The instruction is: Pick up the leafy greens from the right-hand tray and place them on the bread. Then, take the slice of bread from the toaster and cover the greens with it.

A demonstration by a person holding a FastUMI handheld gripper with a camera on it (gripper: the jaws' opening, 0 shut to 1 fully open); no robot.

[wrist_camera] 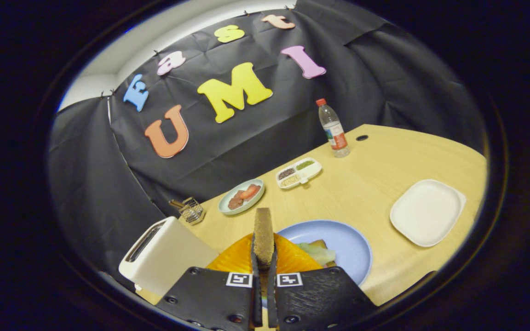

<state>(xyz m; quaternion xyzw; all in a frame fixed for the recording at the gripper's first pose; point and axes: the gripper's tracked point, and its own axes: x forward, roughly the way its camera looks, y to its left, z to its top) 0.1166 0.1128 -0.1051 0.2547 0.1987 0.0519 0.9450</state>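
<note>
Gripper [263, 276] fingers nearly together, clamped on a slice of bread [263, 234], one finger on each flat face. Slice stands on edge, upright, sticking out ahead of the fingertips, edge-on to the camera.

Directly below/behind the slice: orange plate [292, 258], partly hidden by the fingers. Just right of it, overlapping its rim in this view, a blue plate [348, 243]. Leafy greens [318, 252] lie on the blue plate's near-left part, with a brownish bread edge [319, 242] showing at their far side. Held slice is just left of the greens, not touching them as far as I can tell.

White toaster [166, 255] sits left of the gripper on the near-left table edge, slot on top; can't tell what's in the slot.

White square tray [426, 211] is well apart to the right, bare surface showing.

Farther back on the wooden table [366, 184]: small round dish [242, 196] with reddish food pieces, white divided tray [299, 173] with dark and green fillings, a wire rack [191, 209] left of the dish, and an upright clear bottle [333, 129] with a red cap at the far side.
</note>
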